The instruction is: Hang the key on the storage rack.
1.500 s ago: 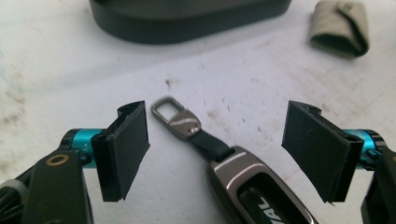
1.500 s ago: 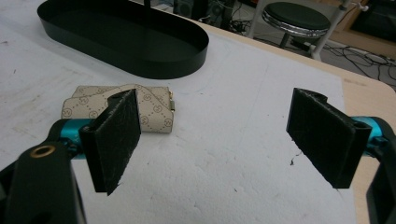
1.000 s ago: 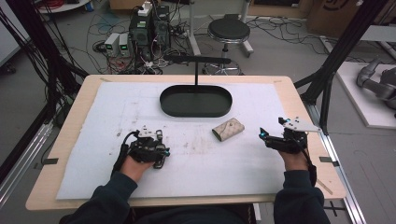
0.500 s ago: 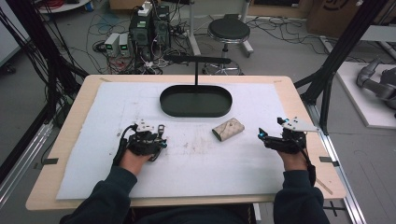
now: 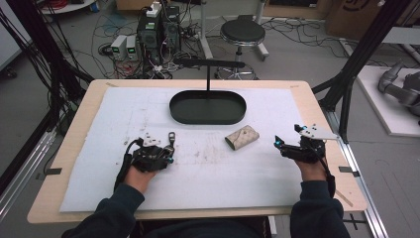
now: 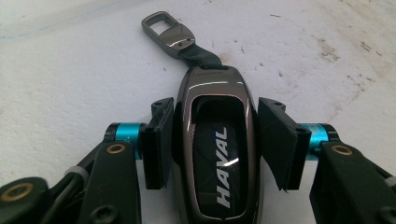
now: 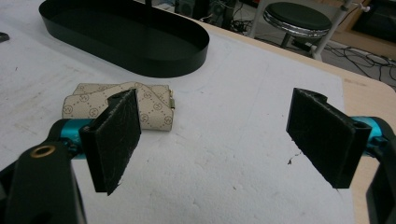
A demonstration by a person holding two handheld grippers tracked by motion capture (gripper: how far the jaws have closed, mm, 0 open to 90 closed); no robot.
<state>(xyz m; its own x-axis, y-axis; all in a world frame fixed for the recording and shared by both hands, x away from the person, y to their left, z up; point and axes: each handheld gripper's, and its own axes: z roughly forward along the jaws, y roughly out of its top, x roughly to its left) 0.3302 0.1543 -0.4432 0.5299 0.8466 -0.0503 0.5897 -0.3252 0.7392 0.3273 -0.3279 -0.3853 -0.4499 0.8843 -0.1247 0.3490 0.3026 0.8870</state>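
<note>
Straddling the car key fob [image 6: 215,154] with the left gripper [image 6: 215,140] on the white mat [image 5: 208,168] | jaws flanking it, one pad touching, not yet clamping | advice: squeezing evenly at mid-body | right gripper [image 7: 224,126] spread wide, hovering near the wallet [image 7: 140,109] beside the black tray [image 7: 140,51].

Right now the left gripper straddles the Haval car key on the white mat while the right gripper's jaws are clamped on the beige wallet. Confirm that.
Not quite. The right gripper has its jaws wide apart with nothing between them; the beige wallet lies untouched on the white mat, as the right gripper view shows. The left gripper does straddle the car key.
</note>
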